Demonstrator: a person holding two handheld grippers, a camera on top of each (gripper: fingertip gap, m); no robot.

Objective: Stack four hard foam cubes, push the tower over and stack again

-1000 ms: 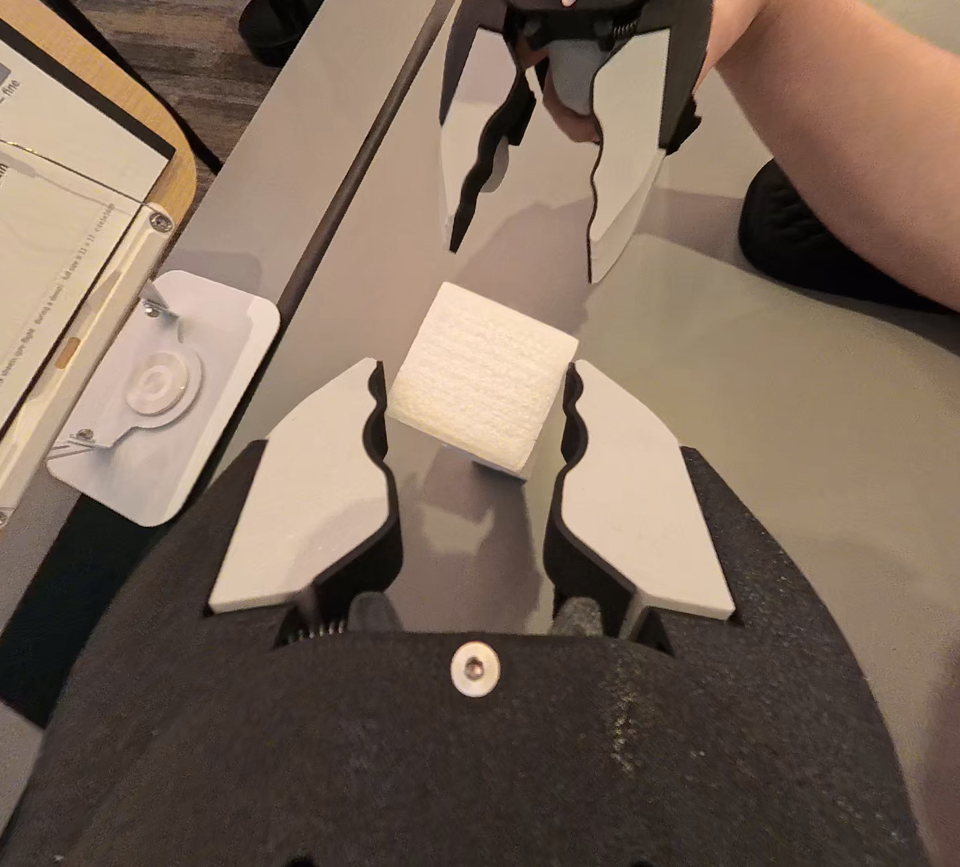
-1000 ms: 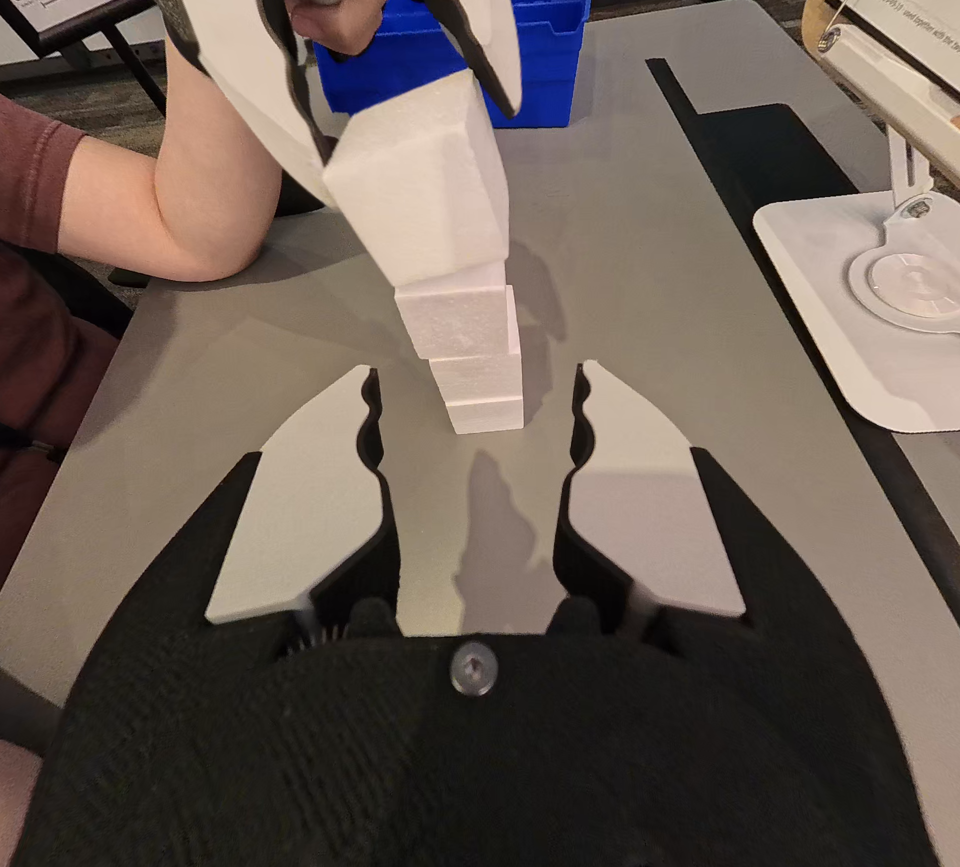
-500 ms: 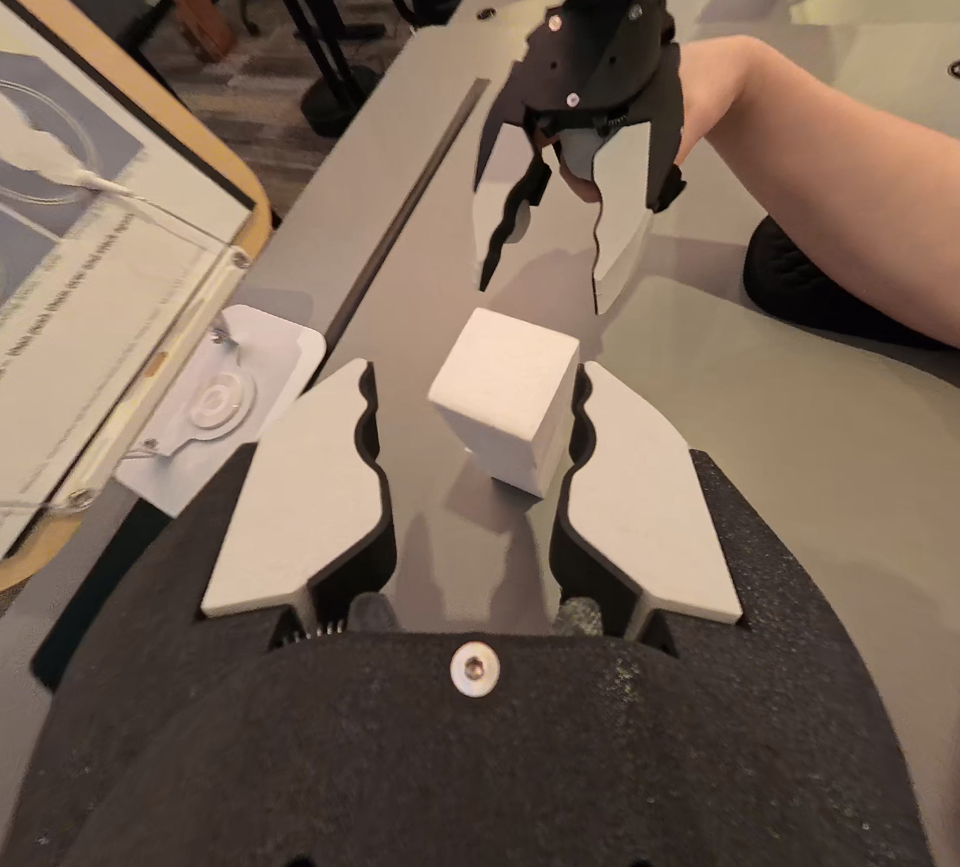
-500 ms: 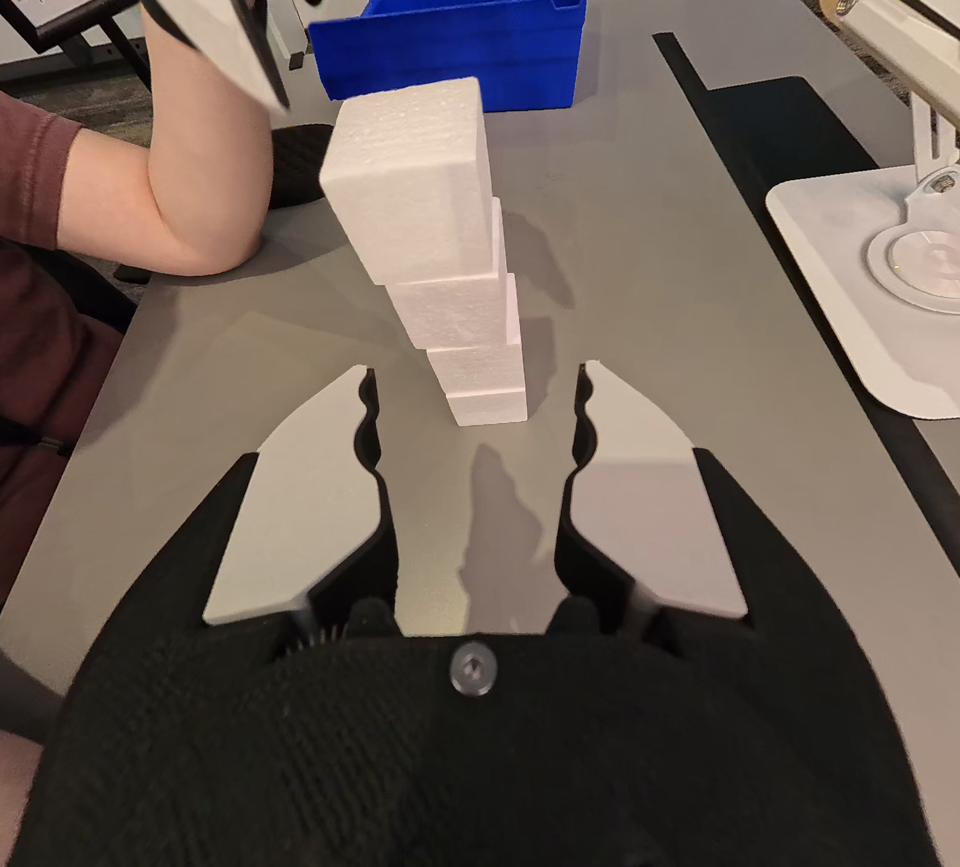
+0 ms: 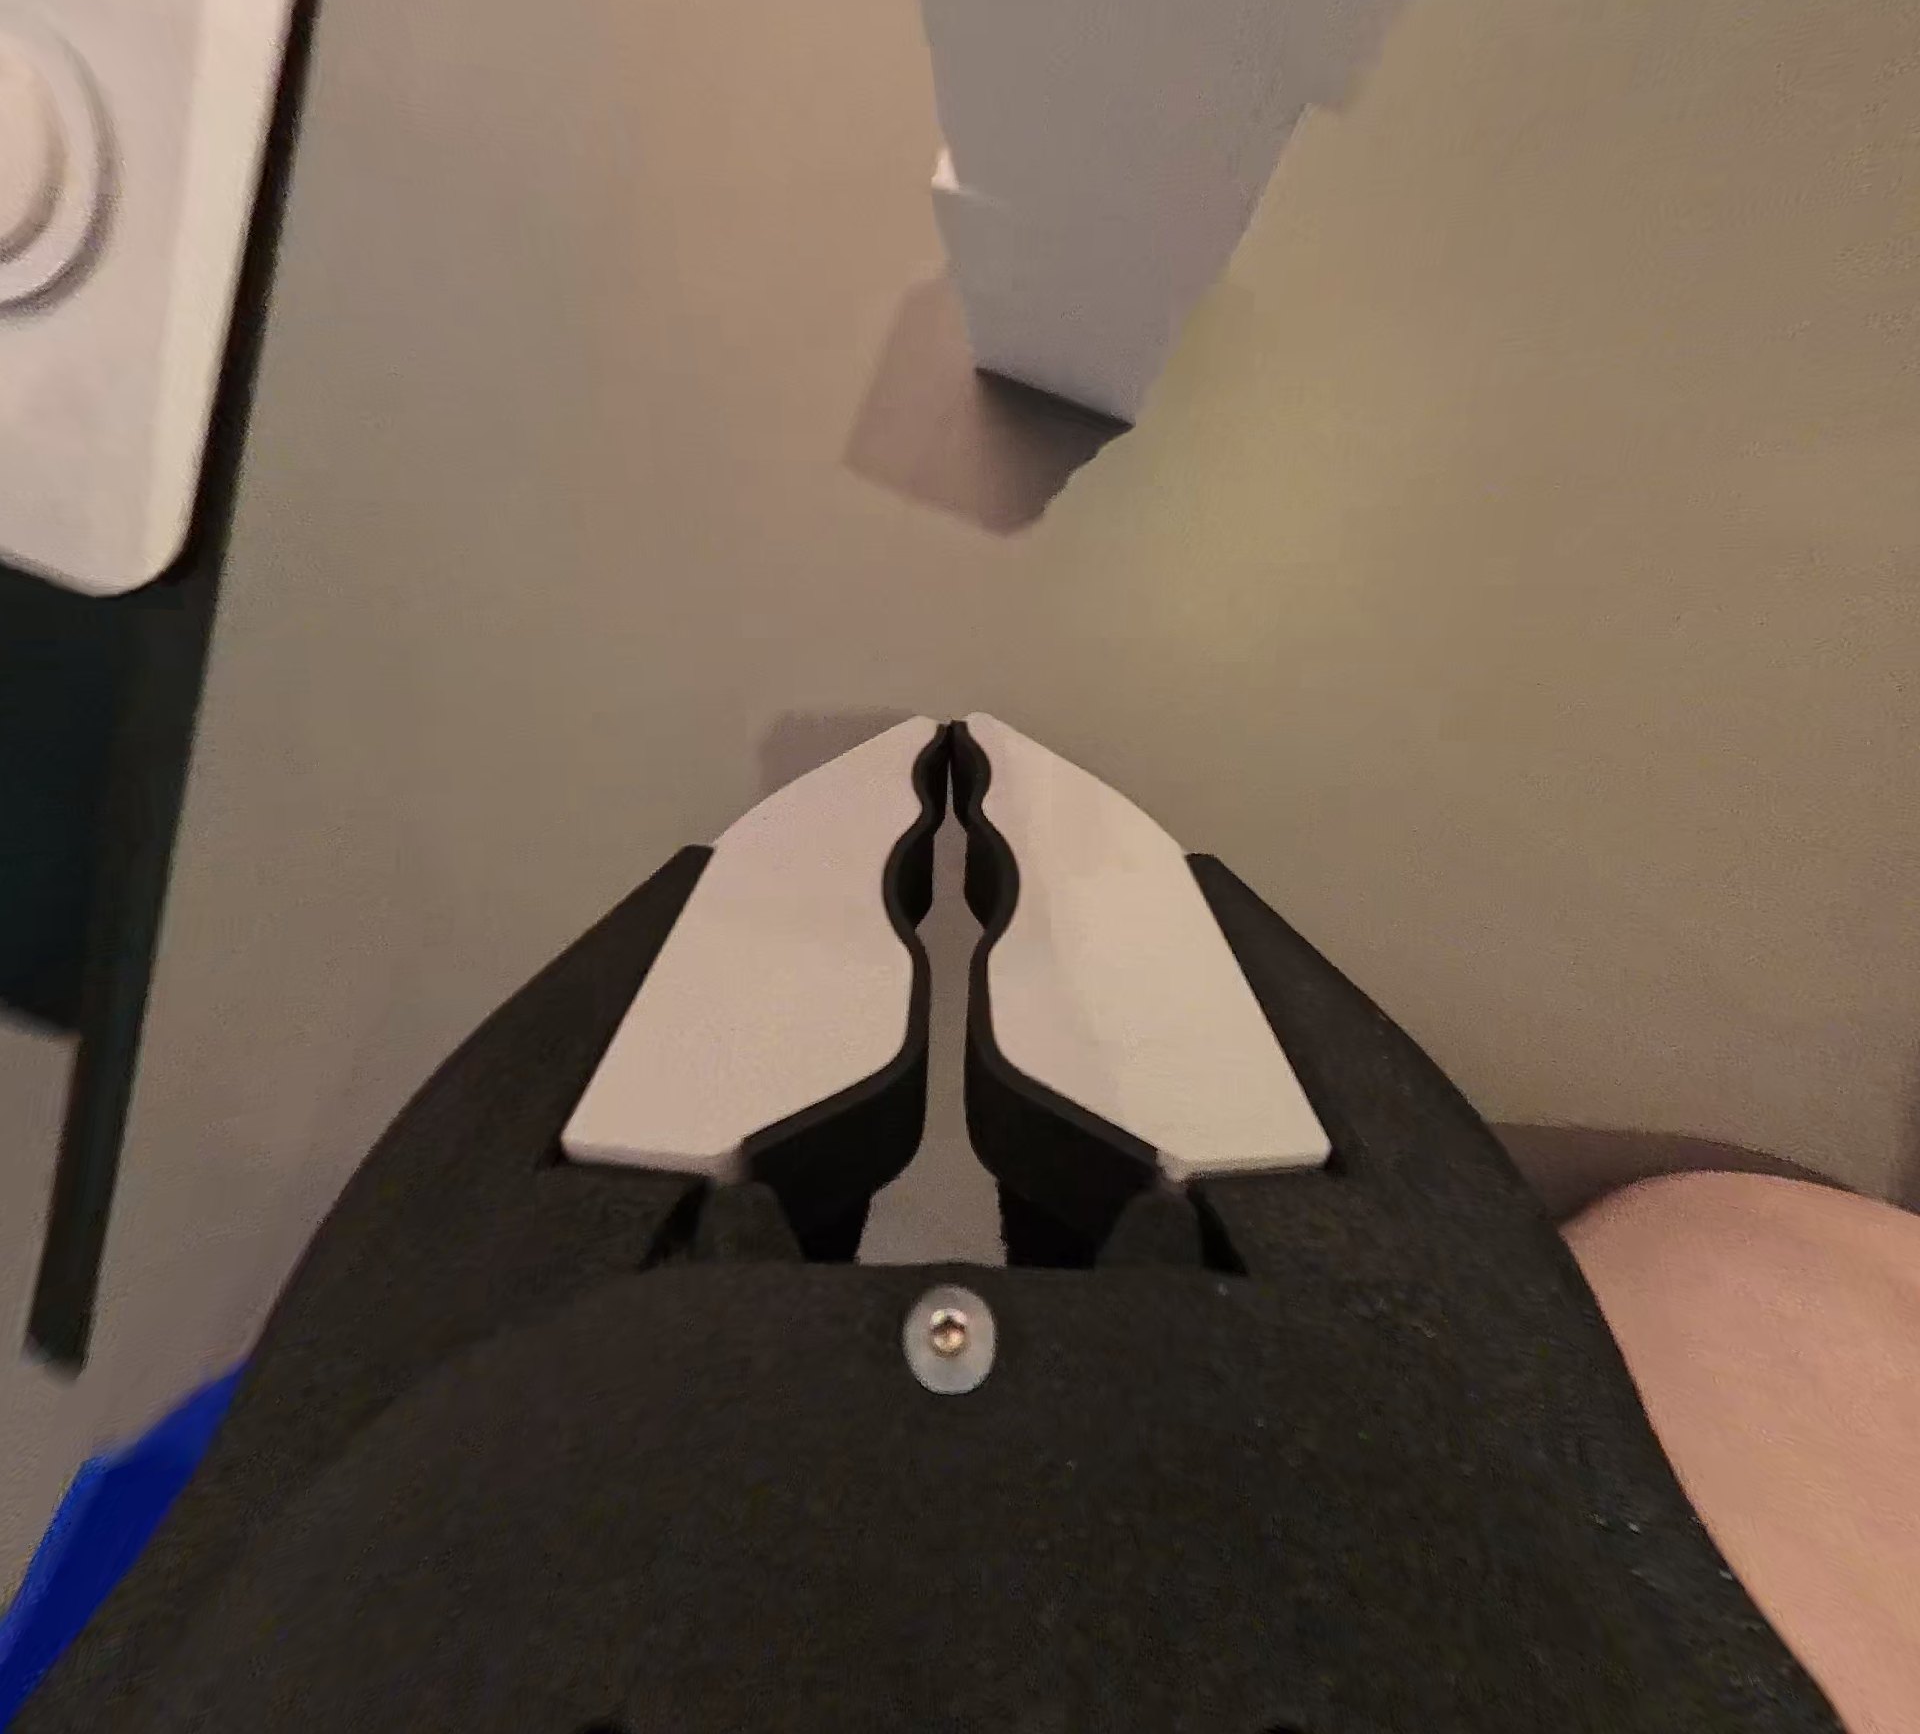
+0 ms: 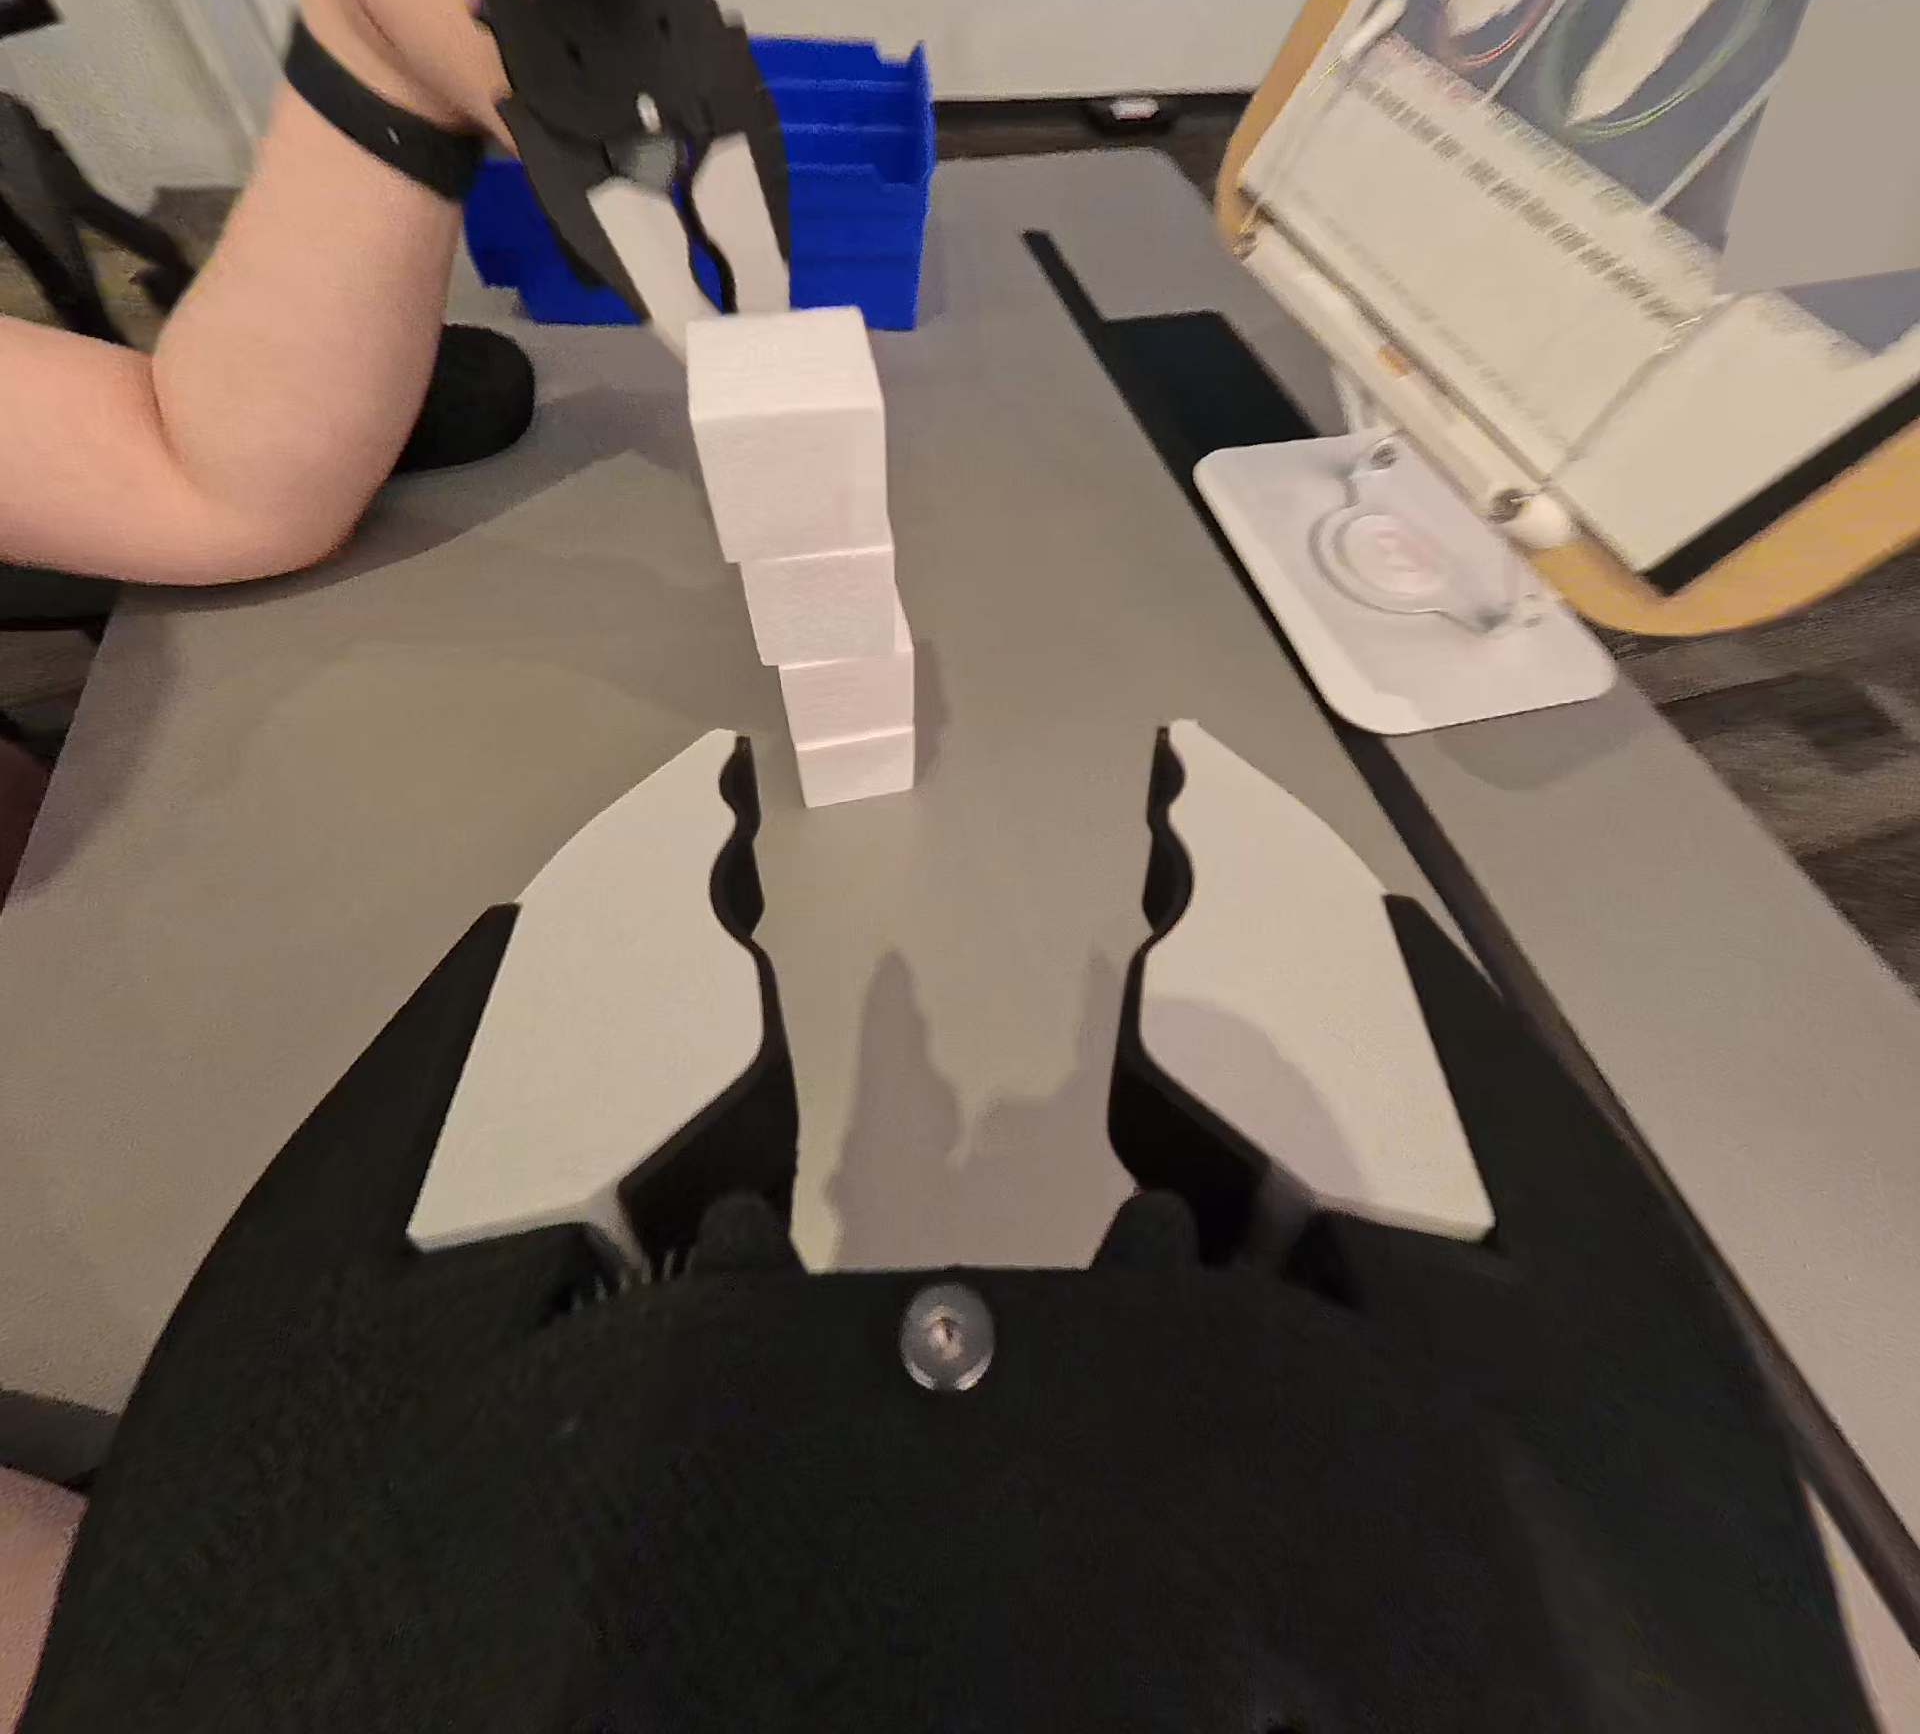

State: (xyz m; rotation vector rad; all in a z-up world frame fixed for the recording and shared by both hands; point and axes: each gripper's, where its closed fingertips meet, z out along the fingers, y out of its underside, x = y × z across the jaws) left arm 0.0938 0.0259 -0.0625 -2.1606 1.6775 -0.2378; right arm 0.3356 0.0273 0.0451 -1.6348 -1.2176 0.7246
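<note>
Left tool (image 6: 717, 302) just let go of the top cube and snapped closed at the tower's (image 6: 821, 562) 12 o'clock, right tool (image 6: 951, 739) gaping empty, so push-over's probably next.

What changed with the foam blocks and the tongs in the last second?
The left tongs let go of the top block, drew back behind the tower and closed empty. The right tongs stayed open, and the four-block tower stayed standing.
</note>
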